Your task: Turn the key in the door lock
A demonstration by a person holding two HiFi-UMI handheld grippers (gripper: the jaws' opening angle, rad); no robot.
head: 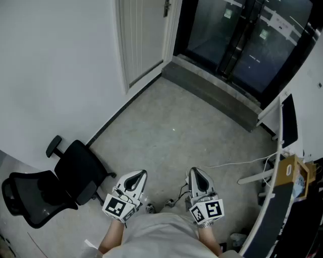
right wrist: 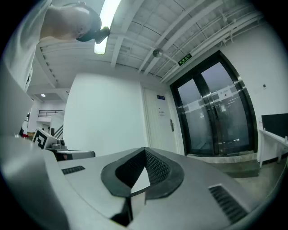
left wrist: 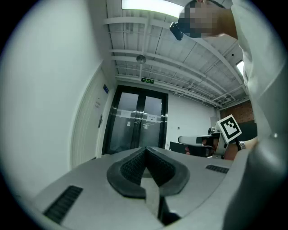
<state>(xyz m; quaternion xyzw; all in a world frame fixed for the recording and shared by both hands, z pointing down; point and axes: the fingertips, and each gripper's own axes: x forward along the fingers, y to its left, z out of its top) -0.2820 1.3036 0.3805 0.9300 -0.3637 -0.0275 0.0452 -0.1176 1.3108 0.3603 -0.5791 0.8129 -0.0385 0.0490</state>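
Note:
A white door (head: 144, 35) with a dark handle (head: 166, 8) stands in the wall at the far left of the head view; the same door (right wrist: 162, 123) and its handle (right wrist: 172, 125) show small in the right gripper view, and the door (left wrist: 90, 130) at the left of the left gripper view. No key can be made out at this distance. My left gripper (head: 138, 178) and right gripper (head: 197, 176) are held close to my body, far from the door, pointing level. Both have their jaws together with nothing between them: left gripper (left wrist: 145, 150), right gripper (right wrist: 145, 152).
A black office chair (head: 50, 184) stands at the lower left by the white wall. Dark glass double doors (head: 242, 40) lie ahead behind a raised concrete step (head: 212, 93). A desk edge with a cardboard box (head: 290, 171) and cables (head: 237, 164) sits at the right. Grey floor stretches between.

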